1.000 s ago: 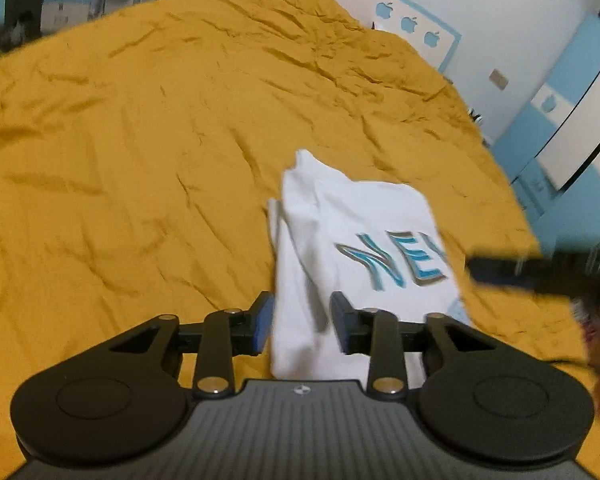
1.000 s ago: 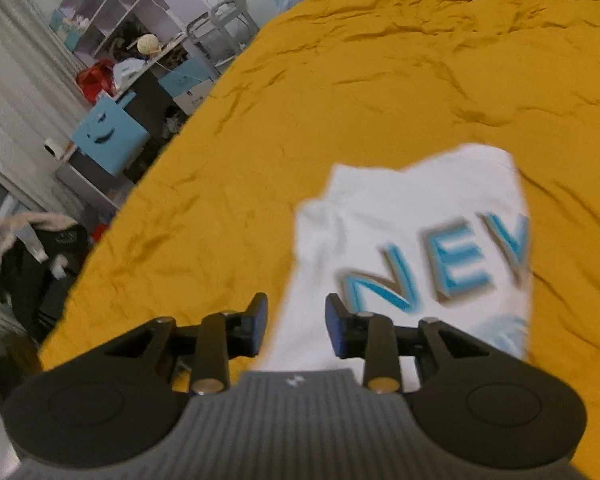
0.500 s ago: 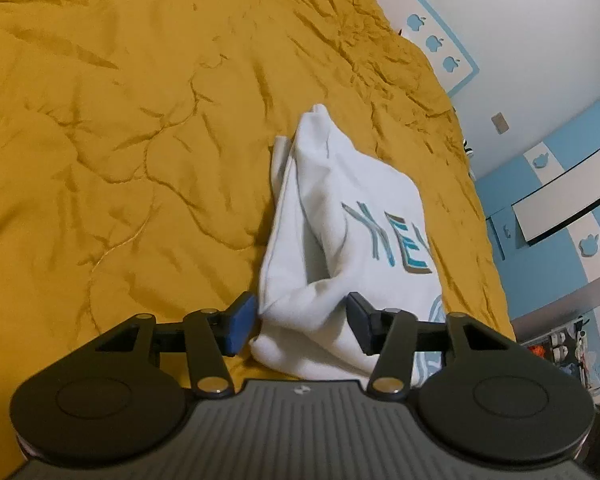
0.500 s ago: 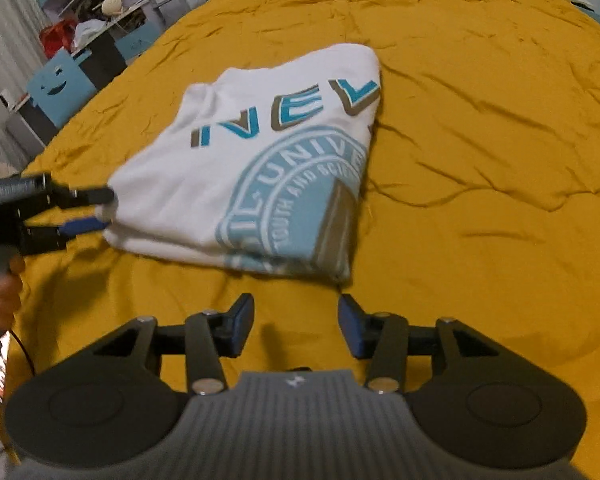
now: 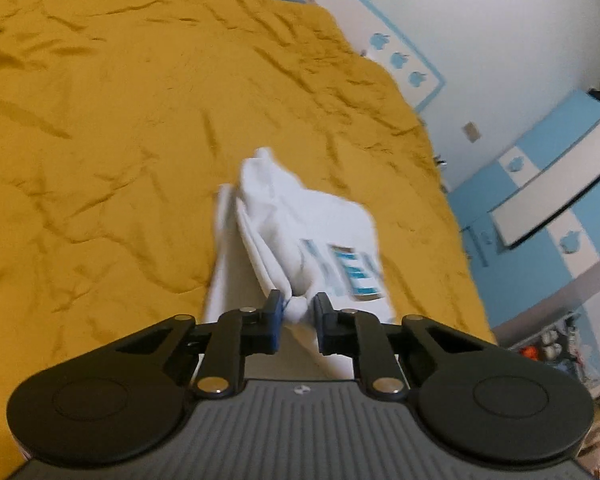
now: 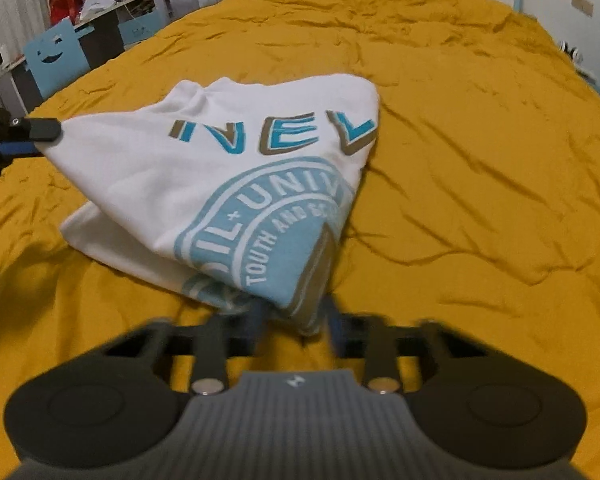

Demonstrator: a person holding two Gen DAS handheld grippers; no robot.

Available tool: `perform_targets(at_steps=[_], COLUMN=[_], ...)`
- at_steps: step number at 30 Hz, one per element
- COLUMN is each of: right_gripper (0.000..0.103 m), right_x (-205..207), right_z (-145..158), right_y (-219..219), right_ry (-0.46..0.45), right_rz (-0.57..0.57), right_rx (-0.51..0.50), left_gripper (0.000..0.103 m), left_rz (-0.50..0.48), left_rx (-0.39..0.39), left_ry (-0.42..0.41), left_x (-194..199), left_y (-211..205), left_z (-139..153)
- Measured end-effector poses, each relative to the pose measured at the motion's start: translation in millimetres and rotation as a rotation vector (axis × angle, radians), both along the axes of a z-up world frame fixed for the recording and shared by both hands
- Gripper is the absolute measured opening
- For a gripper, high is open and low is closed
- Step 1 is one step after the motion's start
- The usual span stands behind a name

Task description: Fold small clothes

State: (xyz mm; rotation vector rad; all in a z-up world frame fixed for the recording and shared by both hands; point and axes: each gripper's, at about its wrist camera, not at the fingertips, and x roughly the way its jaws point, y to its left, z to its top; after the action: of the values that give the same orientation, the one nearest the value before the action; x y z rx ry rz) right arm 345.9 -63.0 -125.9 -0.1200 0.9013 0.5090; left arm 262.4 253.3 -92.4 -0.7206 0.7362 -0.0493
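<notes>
A small white T-shirt (image 6: 236, 168) with blue lettering and a round blue print lies folded on the mustard-yellow bedspread (image 6: 480, 160). My left gripper (image 5: 297, 312) is shut on a bunched corner of the shirt (image 5: 300, 224) and lifts it off the bed; it also shows at the left edge of the right wrist view (image 6: 36, 136). My right gripper (image 6: 294, 320) is blurred, its jaws on either side of the shirt's near corner, which is raised off the bed. I cannot tell whether they grip it.
The bedspread (image 5: 120, 140) is wrinkled and fills most of both views. A blue and white cabinet (image 5: 560, 200) stands past the bed's right edge. A desk with clutter and a blue smiley-face board (image 6: 56, 60) stand beyond the far left side.
My left gripper has closed on the shirt's corner and raised it. My right gripper has moved forward onto the near corner, which now lifts off the bed.
</notes>
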Motion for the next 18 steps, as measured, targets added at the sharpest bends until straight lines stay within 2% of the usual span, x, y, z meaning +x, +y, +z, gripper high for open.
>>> perform_targets(at_steps=[1,3,8,9,13,15,18], right_gripper=[0.001,0.000,0.000,0.000,0.000,0.000,0.000], right_x=[0.7,1.0,-0.7,-1.0,1.4,3.1,-1.1], right_z=[5.0,9.2,-20.6,-25.8,-40.3,-42.9,-30.2], right_y=[-6.8,-15.2,-14.0,-14.8,-23.7,-29.7,-32.5], right_ry=[0.001,0.004,0.099,0.109,0.146,0.155,0.132], right_rz=[-0.021,-0.041,-0.034,-0.038,-0.059,-0.068,-0.055], right_rx=[0.028,0.042,0.000,0.007,0.009,0.017,0.008], left_gripper=[0.017,0.017,0.016,0.016,0.017,0.017,0.023], left_rz=[0.005,0.001,-0.025,-0.023,-0.075,-0.074,-0.085], left_rx=[-0.009,-0.029,0.090,0.103,0.280,0.305,0.331], left_ry=[0.020,0.063,0.164,0.172,0.199,0.220,0.202], left_x=[-1.3,-4.6,0.1,0.9,8.9,12.5,8.1], left_y=[2.4,6.1,-3.4,-4.5,-23.6,-28.8,-36.8], left_z=[-5.5,-19.6,-55.6,-57.8,-58.6,-60.4,-46.3])
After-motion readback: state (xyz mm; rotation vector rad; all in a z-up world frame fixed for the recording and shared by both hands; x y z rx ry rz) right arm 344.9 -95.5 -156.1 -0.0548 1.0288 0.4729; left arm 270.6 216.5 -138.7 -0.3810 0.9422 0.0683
